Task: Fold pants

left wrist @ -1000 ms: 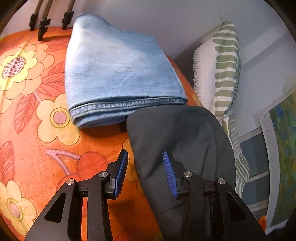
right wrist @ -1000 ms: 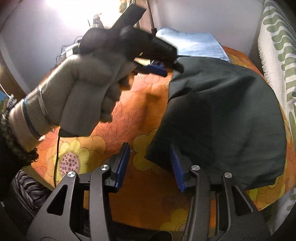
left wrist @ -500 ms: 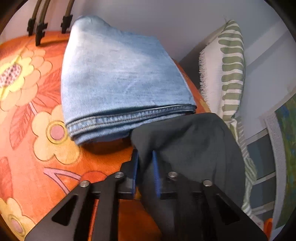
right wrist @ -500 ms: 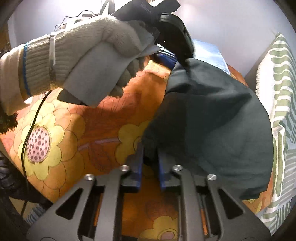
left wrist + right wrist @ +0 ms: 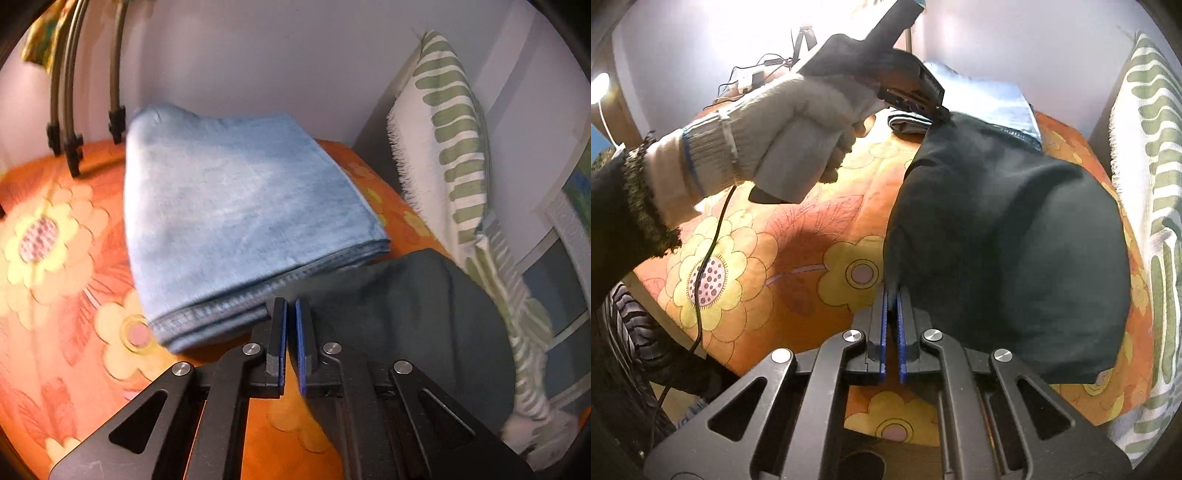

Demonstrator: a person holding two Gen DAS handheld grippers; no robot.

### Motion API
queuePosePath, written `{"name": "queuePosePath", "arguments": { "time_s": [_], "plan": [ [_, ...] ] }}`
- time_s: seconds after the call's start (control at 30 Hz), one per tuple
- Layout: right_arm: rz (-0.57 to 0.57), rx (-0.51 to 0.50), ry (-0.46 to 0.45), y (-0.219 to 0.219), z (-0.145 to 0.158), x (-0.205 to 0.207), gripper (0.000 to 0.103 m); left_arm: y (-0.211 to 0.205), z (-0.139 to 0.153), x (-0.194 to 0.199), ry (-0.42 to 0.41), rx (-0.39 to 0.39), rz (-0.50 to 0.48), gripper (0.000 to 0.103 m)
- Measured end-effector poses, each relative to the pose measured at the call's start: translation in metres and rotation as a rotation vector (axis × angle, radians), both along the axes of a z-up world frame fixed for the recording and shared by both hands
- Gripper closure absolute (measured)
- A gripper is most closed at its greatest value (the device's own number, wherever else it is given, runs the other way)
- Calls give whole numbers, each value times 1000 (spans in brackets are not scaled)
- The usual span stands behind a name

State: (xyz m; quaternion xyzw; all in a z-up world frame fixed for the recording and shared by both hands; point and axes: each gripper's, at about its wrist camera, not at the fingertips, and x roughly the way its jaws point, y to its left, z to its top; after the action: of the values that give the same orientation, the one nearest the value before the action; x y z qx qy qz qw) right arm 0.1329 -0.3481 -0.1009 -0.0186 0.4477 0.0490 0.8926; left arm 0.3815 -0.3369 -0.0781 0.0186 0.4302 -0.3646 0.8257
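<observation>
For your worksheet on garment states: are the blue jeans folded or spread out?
Folded. The jeans lie as a compact rectangle on the floral cover, with several stacked layers showing along the stitched near edge.

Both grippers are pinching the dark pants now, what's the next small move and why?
Probably lift both corners together and carry them over toward the pillow side. The left gripper and right gripper are each shut on the left edge of the dark pants, which lie beside the folded jeans.

Pants [image 5: 424, 314] just before folded jeans [image 5: 236, 221], pillow [image 5: 450, 147] rightward
</observation>
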Motion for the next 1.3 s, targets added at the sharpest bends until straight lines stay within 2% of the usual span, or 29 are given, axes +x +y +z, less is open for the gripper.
{"name": "queuePosePath", "arguments": {
  "time_s": [0.03,0.1,0.17,0.23,0.27,0.3,0.53,0.6,0.67,0.83,0.9,0.97,1.07,1.17,1.3],
  "plan": [
    [-9,25,-5,-3,3,-1,99,1,1,0,-12,4,2,101],
    [-26,108,-3,-16,4,0,99,9,2,6,15,-26,18,101],
    [-28,117,1,-18,1,-1,98,19,4,10,71,-67,34,100],
    [-9,71,-8,-12,1,-4,98,28,4,13,162,-101,27,85],
    [1,56,-9,-8,2,-4,98,32,5,12,184,-115,27,70],
    [6,40,-12,-5,2,-5,98,37,6,9,192,-128,29,66],
    [-8,27,-22,-6,5,-6,98,42,-27,9,371,-183,66,66],
    [-8,18,-19,-4,4,-6,98,37,-35,6,403,-214,61,72],
    [-5,11,-14,-3,2,-5,98,27,-35,0,374,-208,44,96],
    [13,8,-14,1,6,-8,98,13,-16,-4,279,-205,30,97],
    [26,25,-24,1,9,-11,98,5,-7,-9,223,-182,1,97],
    [29,29,4,2,1,-7,98,0,-6,-13,174,-146,-1,97],
    [45,-6,10,12,-7,-5,98,-1,-11,-12,163,-96,12,97],
    [125,135,87,10,-9,-7,95,5,-7,-14,100,-17,24,92],
    [147,174,22,2,11,-20,94,20,4,-17,47,15,44,89]
  ]
}}
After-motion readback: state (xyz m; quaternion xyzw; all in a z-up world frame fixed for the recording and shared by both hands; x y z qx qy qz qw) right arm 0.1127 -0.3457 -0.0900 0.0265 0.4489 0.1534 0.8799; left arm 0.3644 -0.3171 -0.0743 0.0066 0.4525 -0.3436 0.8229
